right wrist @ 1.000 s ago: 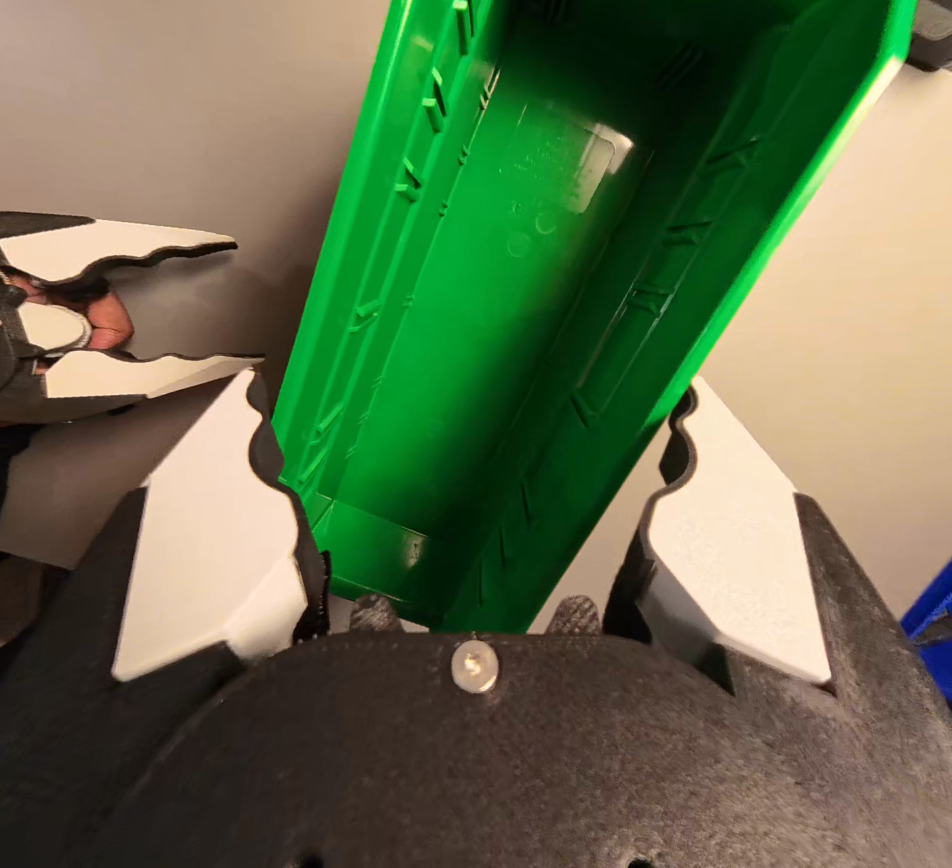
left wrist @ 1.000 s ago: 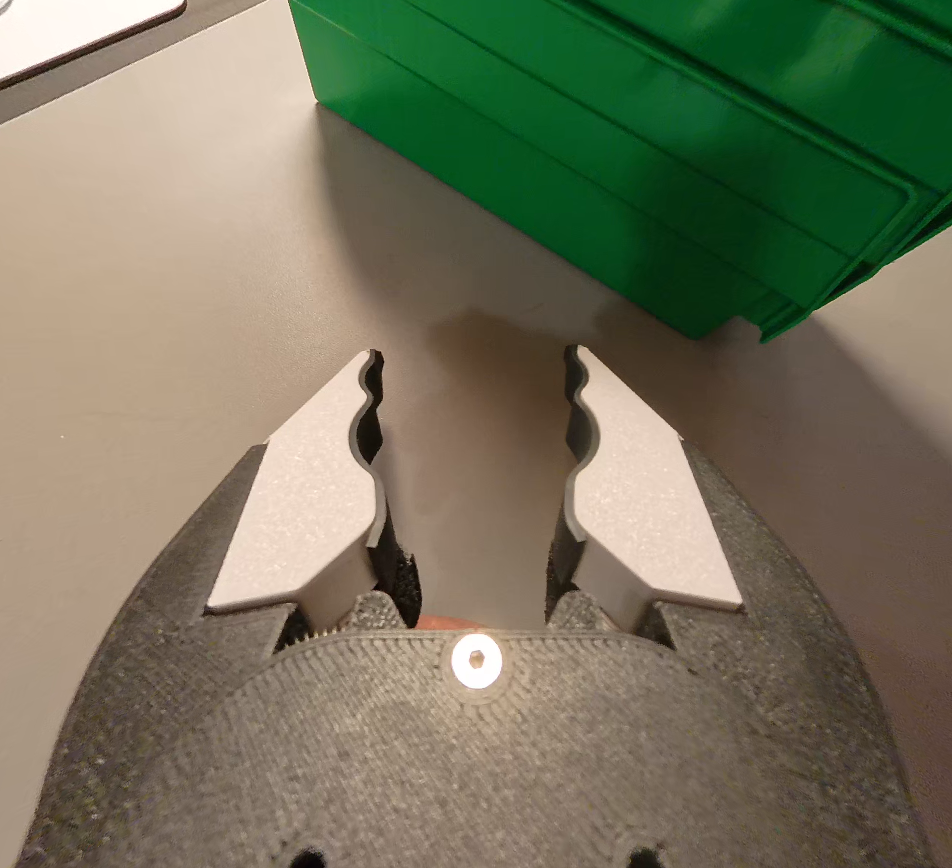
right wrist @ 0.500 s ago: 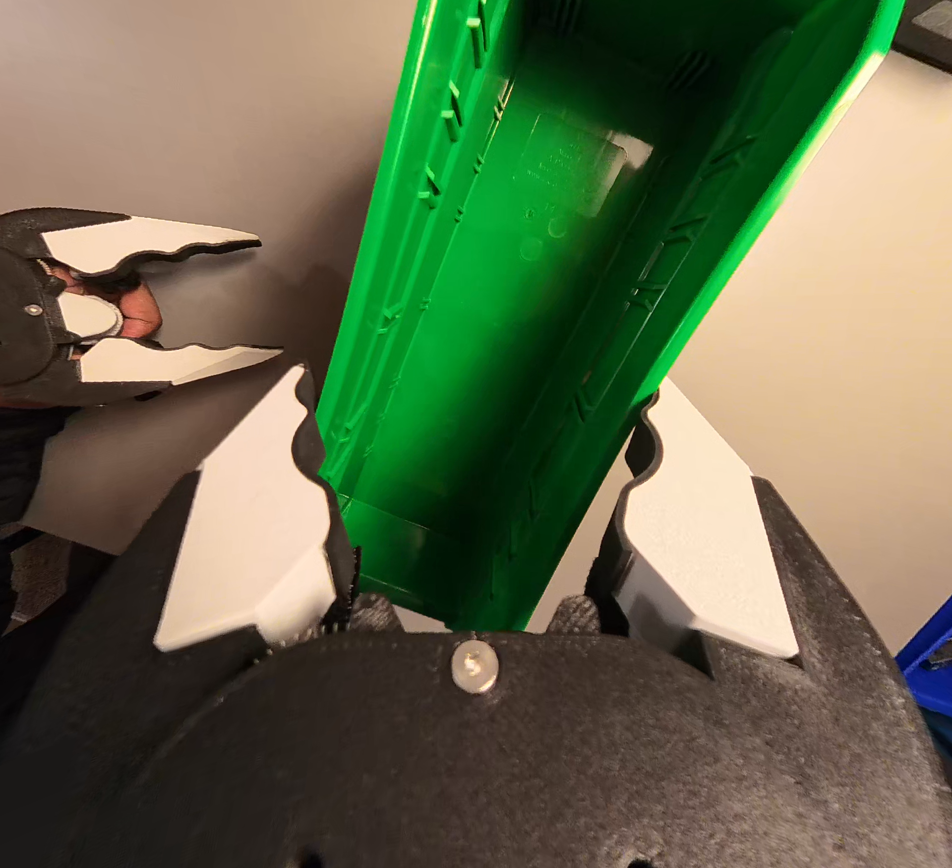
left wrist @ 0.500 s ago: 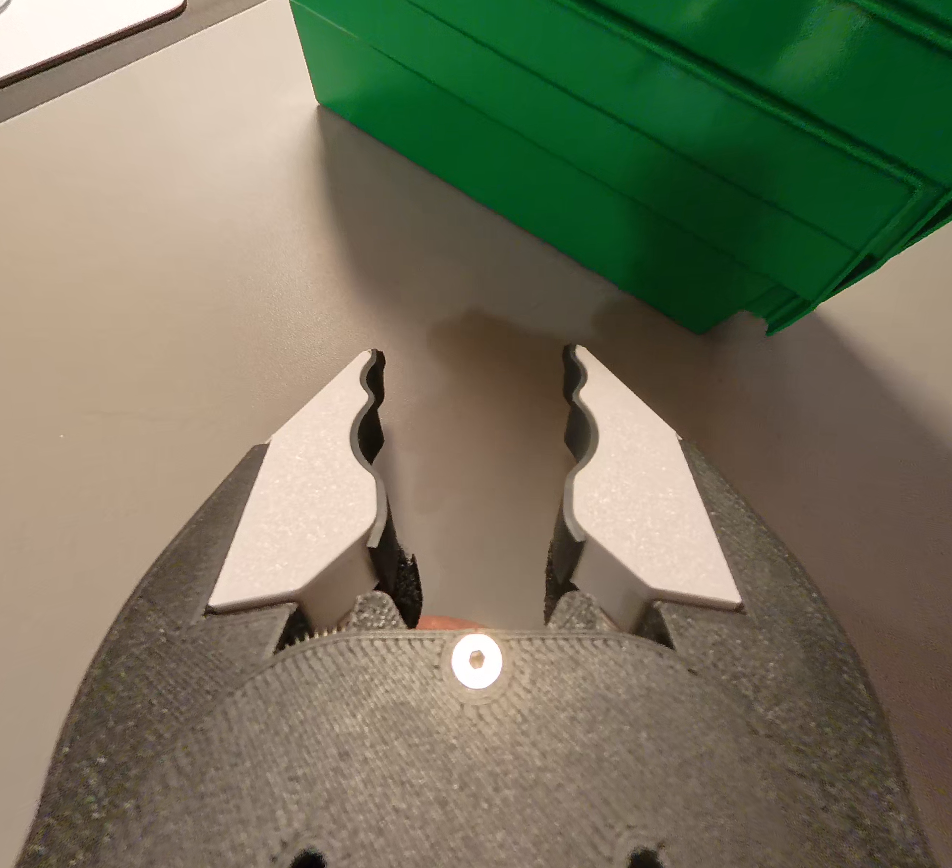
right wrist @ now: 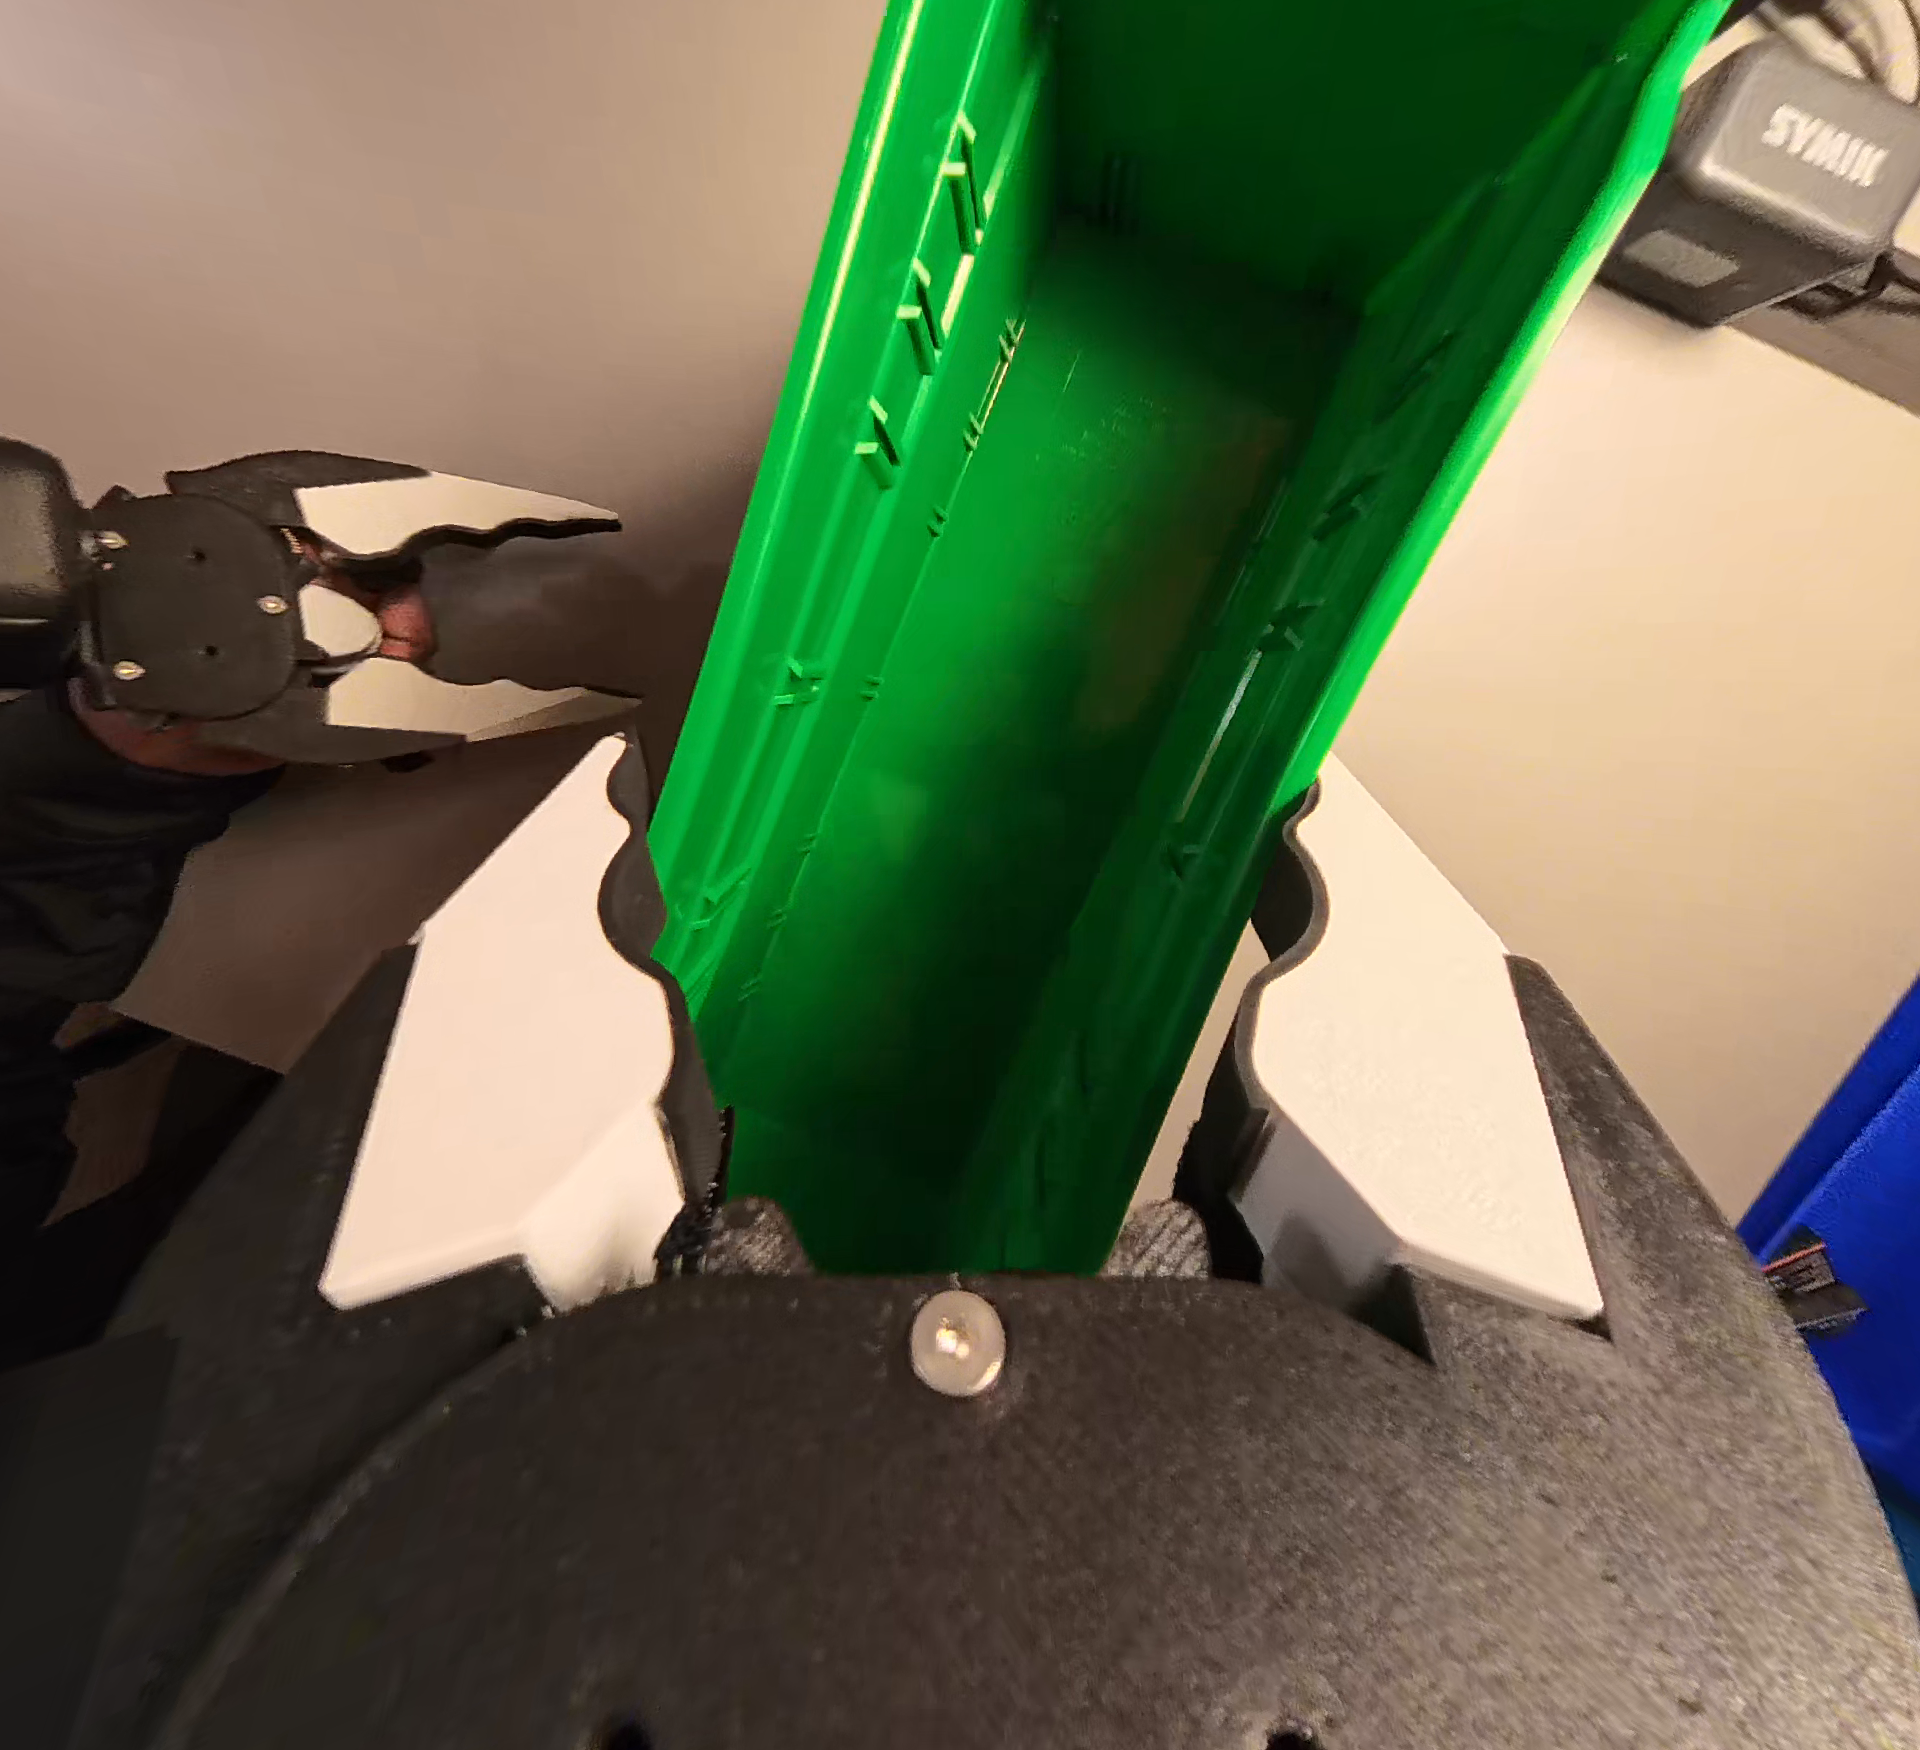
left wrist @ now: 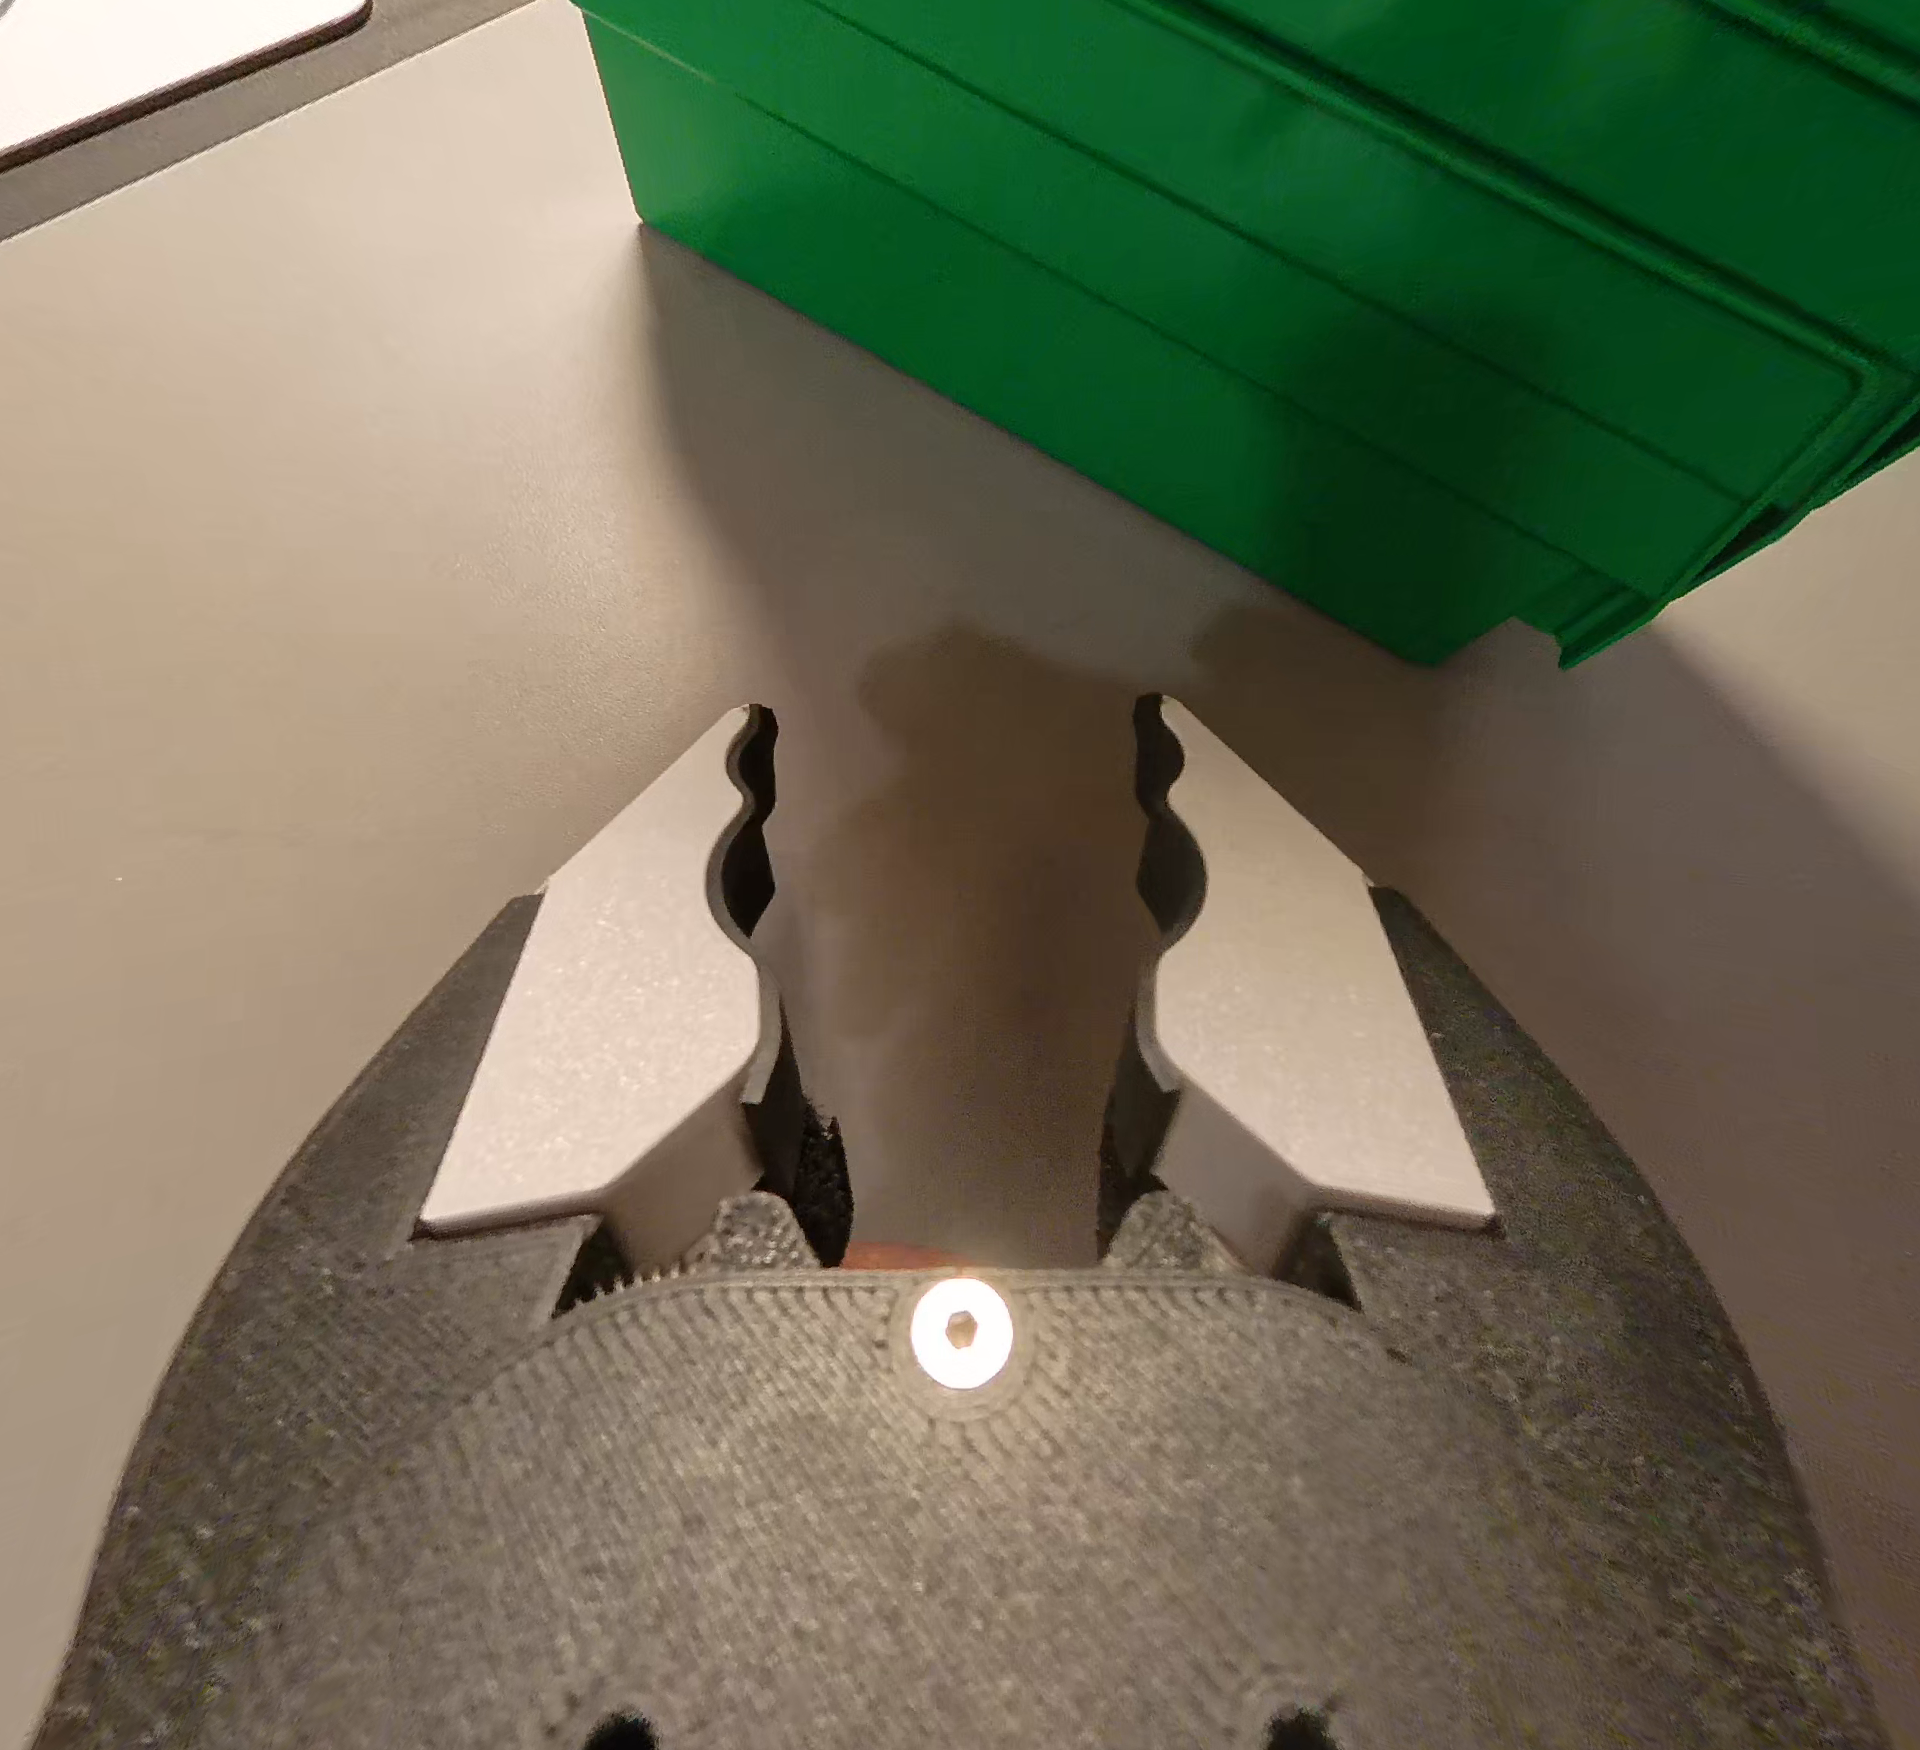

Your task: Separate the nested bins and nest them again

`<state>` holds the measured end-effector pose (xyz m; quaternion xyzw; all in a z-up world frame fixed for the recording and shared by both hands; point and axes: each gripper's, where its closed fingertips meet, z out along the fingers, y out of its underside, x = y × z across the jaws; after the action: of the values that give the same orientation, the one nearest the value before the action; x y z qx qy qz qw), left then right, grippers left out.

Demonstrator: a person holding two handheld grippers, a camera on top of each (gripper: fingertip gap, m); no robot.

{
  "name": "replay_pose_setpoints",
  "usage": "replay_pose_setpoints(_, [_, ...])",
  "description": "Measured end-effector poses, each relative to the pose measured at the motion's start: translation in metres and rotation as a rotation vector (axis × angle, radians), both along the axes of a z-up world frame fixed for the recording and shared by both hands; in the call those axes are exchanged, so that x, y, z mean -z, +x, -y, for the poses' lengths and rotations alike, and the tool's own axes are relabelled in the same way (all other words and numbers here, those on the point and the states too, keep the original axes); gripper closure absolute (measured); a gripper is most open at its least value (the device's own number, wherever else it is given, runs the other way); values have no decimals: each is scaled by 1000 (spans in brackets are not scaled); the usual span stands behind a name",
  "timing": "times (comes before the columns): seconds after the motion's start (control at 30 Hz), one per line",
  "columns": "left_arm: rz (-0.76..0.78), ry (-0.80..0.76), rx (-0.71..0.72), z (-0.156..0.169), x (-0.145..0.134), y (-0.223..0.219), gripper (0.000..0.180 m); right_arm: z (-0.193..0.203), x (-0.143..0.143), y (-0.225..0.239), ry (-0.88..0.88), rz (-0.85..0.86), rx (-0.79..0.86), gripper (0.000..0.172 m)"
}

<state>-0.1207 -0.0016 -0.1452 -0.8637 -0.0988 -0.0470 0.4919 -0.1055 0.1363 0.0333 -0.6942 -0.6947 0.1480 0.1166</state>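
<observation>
Green bins (right wrist: pixel 1091 661), nested, open side up; long axis runs from the right gripper (right wrist: pixel 966 765) away toward the far edge. Its jaws are clamped across the stack's near end. Left gripper (left wrist: pixel 956 713) hovers left of the bins, jaws half open, bare. Beige surface (left wrist: pixel 312 557); black box (right wrist: pixel 1787 173) far right.

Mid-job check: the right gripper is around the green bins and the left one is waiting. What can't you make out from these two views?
- Nested green plastic bins, left wrist view: tops cut off by the upper edge, so the count is unsure.
- Same bins, right wrist view: near end hidden behind the right gripper body.
- Blue object, right wrist view: cropped by the right edge; unidentifiable.
- Left gripper: open, bare; the hand behind it is hidden.
</observation>
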Motion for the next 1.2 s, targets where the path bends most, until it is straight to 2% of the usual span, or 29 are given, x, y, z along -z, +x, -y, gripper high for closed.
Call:
replay_pose_setpoints(0.27, [14,6,2,0,-1,0,111,-30,-56,33,-3,-85,9,55])
replay_pose_setpoints(0.4, [27,11,1,0,-1,-1,111,-59,-57,54,7,-87,39,54])
replay_pose_setpoints(0.53, [30,13,3,0,-2,-1,111,-90,-21,78,-14,-38,79,54])
replay_pose_setpoints(0.7, [41,17,7,0,-2,0,111,-125,45,104,-61,25,133,55])
replay_pose_setpoints(0.9, [41,12,13,0,-1,0,111,-140,116,119,-82,65,133,54])
replay_pose_setpoints(1.07, [59,16,15,0,-2,0,111,-144,144,127,-43,81,96,50])
replay_pose_setpoints(1.2, [72,22,18,0,-2,0,111,-143,149,127,-52,60,75,41])
